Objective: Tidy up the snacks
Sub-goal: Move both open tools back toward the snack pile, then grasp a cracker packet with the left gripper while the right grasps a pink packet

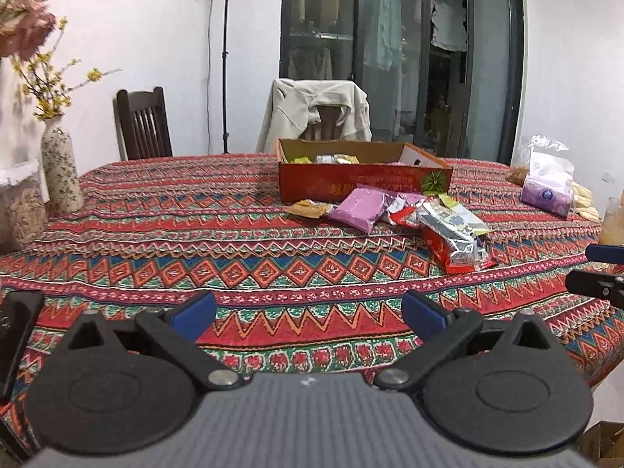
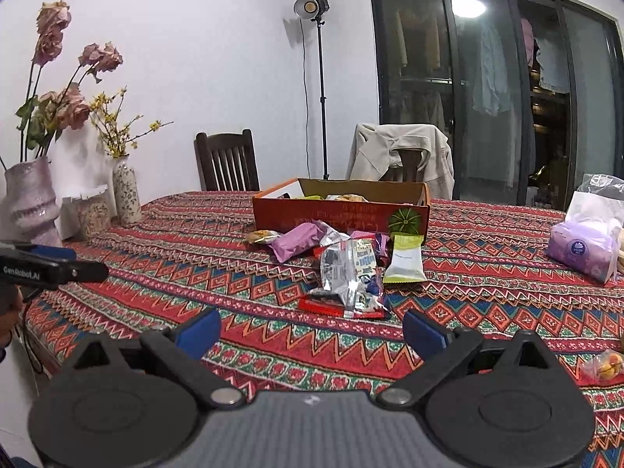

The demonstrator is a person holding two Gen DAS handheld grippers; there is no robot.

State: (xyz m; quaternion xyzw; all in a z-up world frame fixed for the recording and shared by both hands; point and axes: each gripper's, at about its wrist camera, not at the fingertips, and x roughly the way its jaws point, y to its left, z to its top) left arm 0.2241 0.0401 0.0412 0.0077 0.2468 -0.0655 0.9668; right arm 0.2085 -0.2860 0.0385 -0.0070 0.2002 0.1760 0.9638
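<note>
A red cardboard box [image 1: 362,185] [image 2: 339,214] stands at the table's far middle with a few snack packets inside. In front of it lies a loose pile: a purple packet [image 1: 360,208] [image 2: 296,245], a silver packet on red ones [image 1: 454,236] [image 2: 349,273], a green-and-white packet [image 2: 405,259], and an orange packet [image 1: 310,208] [image 2: 259,236]. My left gripper [image 1: 308,312] is open and empty above the near table edge. My right gripper [image 2: 312,329] is open and empty, just short of the pile.
A patterned tablecloth [image 1: 234,241] covers the table. Flower vases [image 1: 60,167] [image 2: 126,191] and a clear jar [image 2: 93,210] stand at the left. A purple tissue pack in plastic [image 1: 546,191] [image 2: 583,249] sits at the right. A small wrapped snack [image 2: 606,364] lies near right. Chairs stand behind.
</note>
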